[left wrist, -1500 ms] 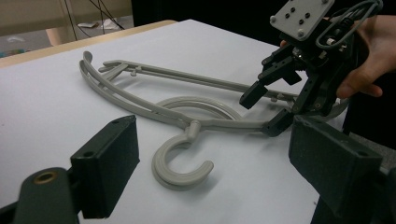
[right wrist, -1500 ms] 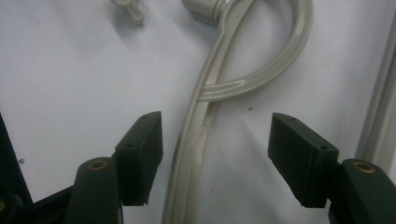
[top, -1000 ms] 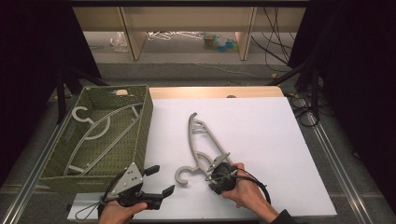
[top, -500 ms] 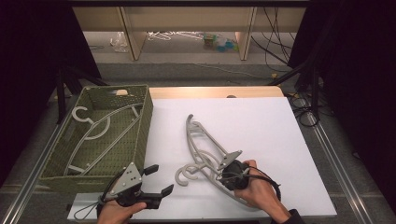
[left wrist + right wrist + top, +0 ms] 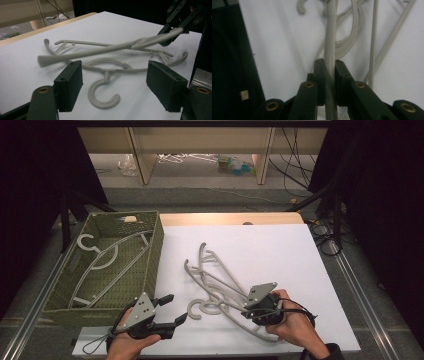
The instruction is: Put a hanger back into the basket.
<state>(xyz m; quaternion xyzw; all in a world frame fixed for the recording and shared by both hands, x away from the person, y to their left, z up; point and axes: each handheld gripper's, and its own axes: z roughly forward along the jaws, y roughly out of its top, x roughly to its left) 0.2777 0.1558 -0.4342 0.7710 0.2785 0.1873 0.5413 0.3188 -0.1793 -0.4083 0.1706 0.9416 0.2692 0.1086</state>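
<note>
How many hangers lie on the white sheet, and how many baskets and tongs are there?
Hangers there: 2, held hanger and flat hanger
Basket: 1
Tongs: 2, left tongs and right tongs
Total: 5

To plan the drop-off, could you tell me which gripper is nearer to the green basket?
Left. The left gripper hovers just off the basket's near right corner; the right gripper, shut on a hanger, is farther right over the white board.

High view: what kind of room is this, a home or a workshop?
Likely a lab or recording workshop, not a home: black curtains wall in the table, loose cables trail over the floor, and a person works hand-held grippers on hangers.
</note>
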